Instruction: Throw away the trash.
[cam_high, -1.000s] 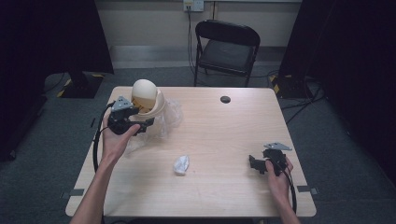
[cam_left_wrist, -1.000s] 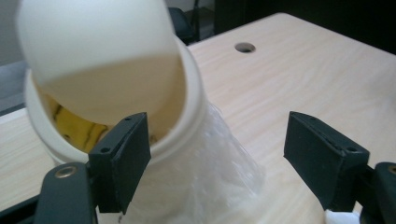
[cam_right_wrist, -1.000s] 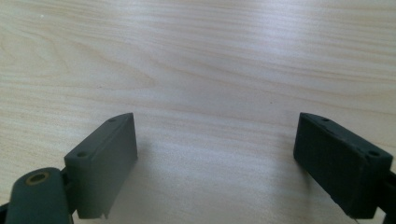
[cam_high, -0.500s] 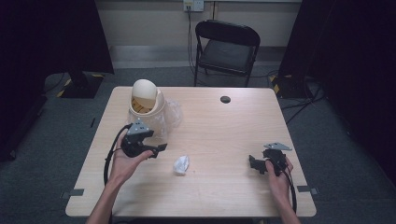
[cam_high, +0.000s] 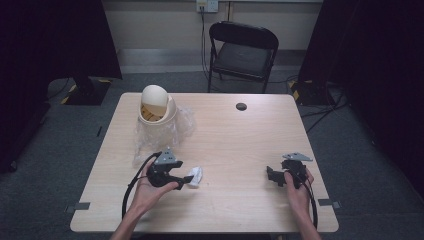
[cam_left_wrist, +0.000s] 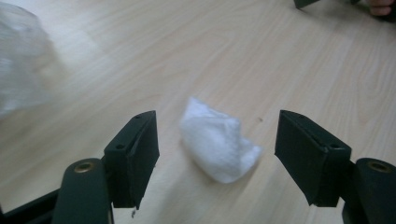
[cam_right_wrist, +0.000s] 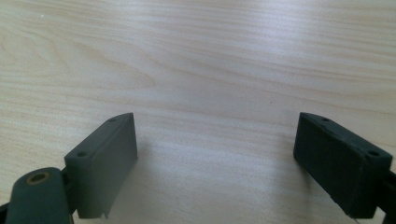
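A crumpled white wad of tissue (cam_high: 195, 176) lies on the wooden table (cam_high: 240, 135), left of centre near the front. My left gripper (cam_high: 184, 179) is open and low over the table. In the left gripper view the wad (cam_left_wrist: 217, 144) sits between its two black jaws, touching neither. My right gripper (cam_high: 270, 175) rests open near the table's front right, with bare wood between its jaws in the right gripper view (cam_right_wrist: 215, 154). A small beige bin with a domed swing lid (cam_high: 156, 105) stands at the back left on clear crinkled plastic (cam_high: 172, 131).
A small black round object (cam_high: 241, 106) lies near the table's far edge. A black folding chair (cam_high: 243, 50) stands behind the table. The left gripper's cable (cam_high: 131, 185) loops beside the person's left forearm. Dark curtains hang at both sides.
My left gripper has moved from the bin at the back left toward the front, and now straddles the white wad. The right gripper has stayed put.
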